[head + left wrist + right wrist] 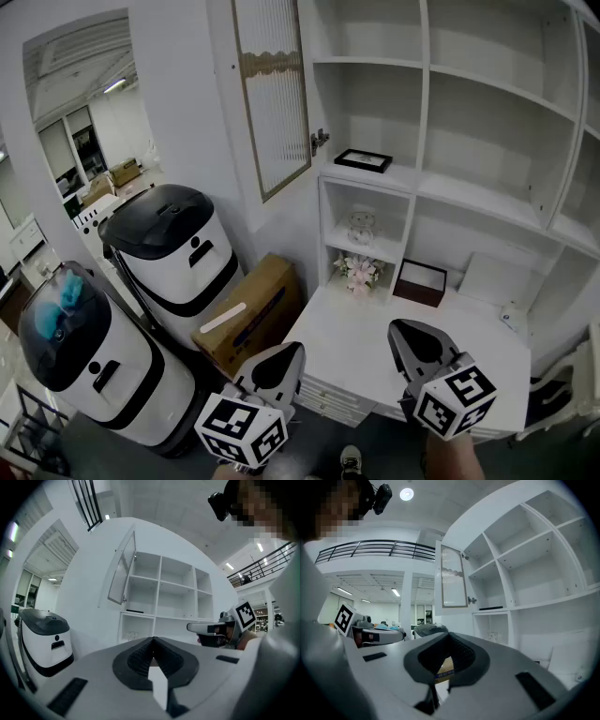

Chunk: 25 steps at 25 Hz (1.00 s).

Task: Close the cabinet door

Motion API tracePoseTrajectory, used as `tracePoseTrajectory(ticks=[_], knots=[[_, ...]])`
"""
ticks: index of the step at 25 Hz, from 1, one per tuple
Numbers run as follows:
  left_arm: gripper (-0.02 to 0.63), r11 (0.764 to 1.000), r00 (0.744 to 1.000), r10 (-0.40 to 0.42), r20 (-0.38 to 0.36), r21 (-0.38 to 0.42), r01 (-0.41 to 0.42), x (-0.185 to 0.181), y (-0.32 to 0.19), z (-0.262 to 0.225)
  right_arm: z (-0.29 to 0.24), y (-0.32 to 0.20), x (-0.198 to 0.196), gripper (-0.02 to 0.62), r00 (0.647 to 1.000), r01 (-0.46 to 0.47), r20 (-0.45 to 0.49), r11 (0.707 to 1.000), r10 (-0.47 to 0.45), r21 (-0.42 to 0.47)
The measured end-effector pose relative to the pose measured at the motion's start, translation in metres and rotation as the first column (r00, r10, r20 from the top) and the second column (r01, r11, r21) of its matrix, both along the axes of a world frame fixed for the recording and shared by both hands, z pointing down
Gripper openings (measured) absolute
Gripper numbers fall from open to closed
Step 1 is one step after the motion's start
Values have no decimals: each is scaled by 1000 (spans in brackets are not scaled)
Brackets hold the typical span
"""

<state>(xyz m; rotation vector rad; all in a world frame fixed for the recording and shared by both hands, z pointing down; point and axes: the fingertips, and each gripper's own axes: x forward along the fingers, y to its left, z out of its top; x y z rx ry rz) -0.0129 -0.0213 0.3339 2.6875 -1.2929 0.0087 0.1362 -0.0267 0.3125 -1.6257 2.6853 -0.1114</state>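
Note:
The cabinet door [272, 94], white-framed with a ribbed glass panel, stands swung open to the left of the white shelf unit [487, 141]. Its small metal knob [320, 141] is on the edge nearest the shelves. The door also shows in the left gripper view [123, 571] and the right gripper view [453, 578]. My left gripper [277, 361] [152, 641] and right gripper [412, 342] [449, 637] are held low at the front, well short of the door. Both point level toward the cabinet, jaws shut, nothing in them.
A white counter [375, 347] juts out below the shelves. On the shelves are a black picture frame [364, 160], a glass ornament [361, 228], flowers [359, 272] and a dark box [419, 282]. Two white-and-black machines [173, 248] [80, 361] and a cardboard box [248, 314] stand at the left.

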Motion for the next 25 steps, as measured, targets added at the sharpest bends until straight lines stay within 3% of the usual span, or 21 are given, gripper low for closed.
tracePoseTrajectory(ticks=[25], knots=[[5, 1000, 1000, -18, -7, -22, 18, -10, -9, 13, 11, -14, -10, 5, 999, 24, 31, 999, -23, -35]])
